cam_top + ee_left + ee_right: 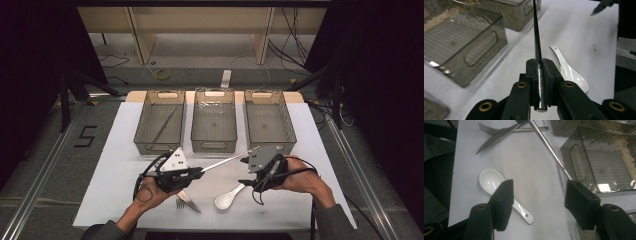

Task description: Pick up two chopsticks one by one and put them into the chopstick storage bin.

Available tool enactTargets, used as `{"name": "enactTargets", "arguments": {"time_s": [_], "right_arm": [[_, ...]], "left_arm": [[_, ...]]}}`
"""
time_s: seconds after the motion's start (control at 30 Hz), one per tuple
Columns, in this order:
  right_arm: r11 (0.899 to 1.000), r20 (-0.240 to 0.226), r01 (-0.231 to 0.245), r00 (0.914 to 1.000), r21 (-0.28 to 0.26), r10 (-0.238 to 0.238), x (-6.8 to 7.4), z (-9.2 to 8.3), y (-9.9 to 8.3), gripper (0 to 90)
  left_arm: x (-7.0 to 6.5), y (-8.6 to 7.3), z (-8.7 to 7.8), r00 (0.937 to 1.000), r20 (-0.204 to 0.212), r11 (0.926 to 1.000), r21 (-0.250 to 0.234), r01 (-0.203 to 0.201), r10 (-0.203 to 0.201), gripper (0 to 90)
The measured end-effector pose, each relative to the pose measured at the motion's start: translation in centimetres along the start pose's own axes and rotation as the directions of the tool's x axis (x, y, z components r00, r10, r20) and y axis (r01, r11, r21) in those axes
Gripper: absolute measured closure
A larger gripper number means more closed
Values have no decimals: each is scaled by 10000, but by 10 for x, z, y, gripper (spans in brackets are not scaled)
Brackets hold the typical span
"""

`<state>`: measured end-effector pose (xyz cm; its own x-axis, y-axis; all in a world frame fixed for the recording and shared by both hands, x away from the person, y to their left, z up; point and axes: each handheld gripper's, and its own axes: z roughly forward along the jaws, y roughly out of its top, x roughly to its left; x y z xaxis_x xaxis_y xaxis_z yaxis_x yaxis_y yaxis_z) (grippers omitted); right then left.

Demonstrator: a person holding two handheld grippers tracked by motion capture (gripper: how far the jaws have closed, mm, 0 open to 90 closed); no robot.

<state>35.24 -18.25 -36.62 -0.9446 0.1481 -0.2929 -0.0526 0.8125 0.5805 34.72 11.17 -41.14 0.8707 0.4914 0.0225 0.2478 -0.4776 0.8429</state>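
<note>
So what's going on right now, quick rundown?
Left gripper shut on metal chopstick. Right gripper open, clear of it. Spoon and fork on table below.

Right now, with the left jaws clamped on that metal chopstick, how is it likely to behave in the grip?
The metal chopstick looks stiff: it juts straight from the left gripper without sagging. Its polished round shaft probably makes it slippery, and being held near one end, it may pivot or slide. If set on the white table, it would likely roll.
</note>
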Motion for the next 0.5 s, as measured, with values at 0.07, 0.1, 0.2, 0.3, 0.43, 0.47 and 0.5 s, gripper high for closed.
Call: {"name": "enactTargets", "arguments": {"time_s": [0.07,0.1,0.2,0.3,0.43,0.47,0.5], "right_arm": [[9994,-4,-253,9997,-223,253,0,-1,-2,389],[9988,22,-351,9994,-327,352,0,-1,-2,379],[9970,-135,-569,9983,-524,563,2,1,-6,358],[9940,-395,-874,9956,-653,849,3,6,-14,340],[9935,-602,-1039,9931,-473,1010,4,16,-23,321],[9930,-669,-1087,9922,-466,1055,4,18,-24,319],[9926,-678,-1140,9915,-423,1109,4,21,-25,317]], "left_arm": [[4,-1,-3,9994,-264,9997,-122,219,-223,832],[6,-1,-5,9985,-421,9992,-193,355,-363,832],[13,-2,-11,9940,-845,9969,-428,660,-695,832],[20,-3,-17,9872,-1198,9929,-693,971,-1049,832],[31,-6,-25,9758,-1639,9864,-1009,1295,-1448,832],[34,-7,-27,9722,-1779,9851,-1069,1348,-1523,832],[37,-9,-30,9675,-1911,9825,-1173,1450,-1656,832]]}}
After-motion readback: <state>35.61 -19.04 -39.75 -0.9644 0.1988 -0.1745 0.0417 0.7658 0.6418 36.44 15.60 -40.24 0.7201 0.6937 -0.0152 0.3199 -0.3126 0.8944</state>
